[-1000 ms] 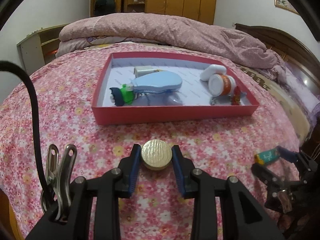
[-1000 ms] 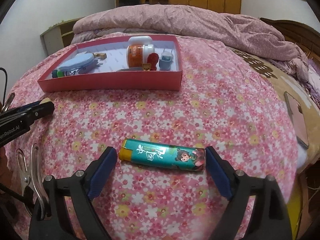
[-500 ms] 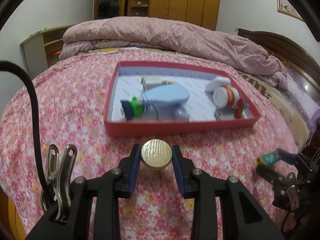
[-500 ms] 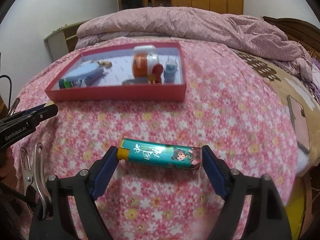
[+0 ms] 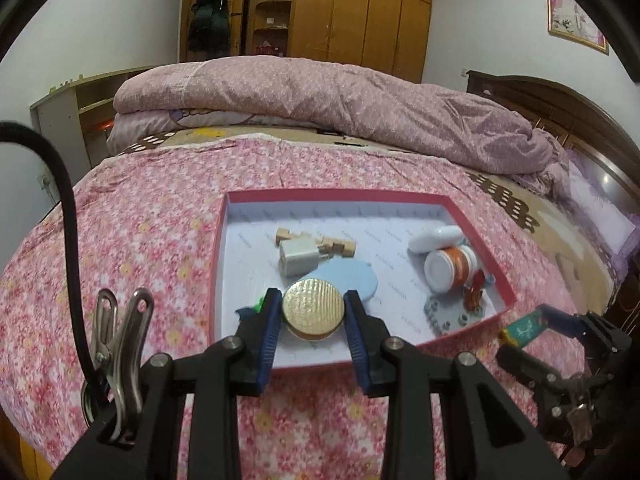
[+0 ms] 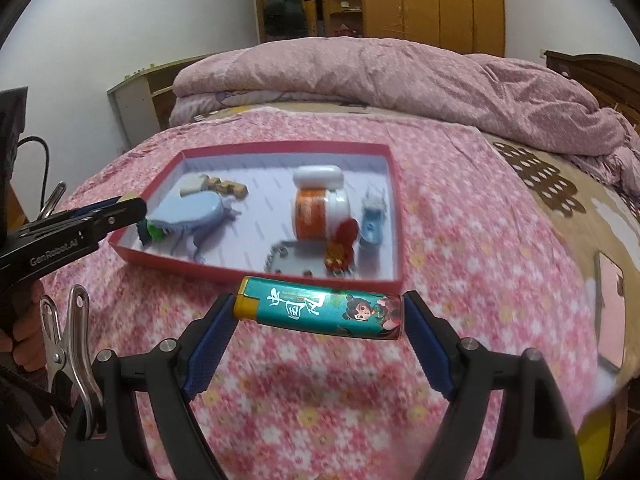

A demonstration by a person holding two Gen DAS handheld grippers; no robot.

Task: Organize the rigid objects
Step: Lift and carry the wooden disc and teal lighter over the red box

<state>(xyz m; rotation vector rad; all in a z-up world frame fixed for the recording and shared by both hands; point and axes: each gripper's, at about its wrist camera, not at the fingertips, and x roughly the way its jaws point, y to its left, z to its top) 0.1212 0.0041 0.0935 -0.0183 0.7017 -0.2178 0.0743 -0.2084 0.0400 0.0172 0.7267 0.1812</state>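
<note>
My left gripper (image 5: 313, 318) is shut on a round gold lid (image 5: 313, 313) and holds it over the near edge of the red tray (image 5: 218, 264). My right gripper (image 6: 320, 316) is shut on a teal lighter (image 6: 320, 306), gripped end to end, raised just in front of the tray's near wall (image 6: 256, 274). In the tray lie a blue oval case (image 6: 192, 212), an orange-and-white bottle (image 6: 320, 210), a white capsule case (image 6: 318, 176), wooden blocks (image 5: 316, 242), a white box (image 5: 300, 262) and a grey plate (image 5: 452, 314). The right gripper also shows in the left wrist view (image 5: 524, 328).
The tray sits on a pink floral bedspread (image 5: 140, 240). A folded pink quilt (image 5: 340, 96) lies behind it. A wooden wardrobe (image 5: 360, 12) and headboard (image 5: 560, 100) stand beyond. A phone (image 6: 608, 300) lies on the bed at the right.
Both grippers have risen and moved forward toward the tray, carrying the gold lid and the lighter. The left one now hangs over the tray's near edge.
</note>
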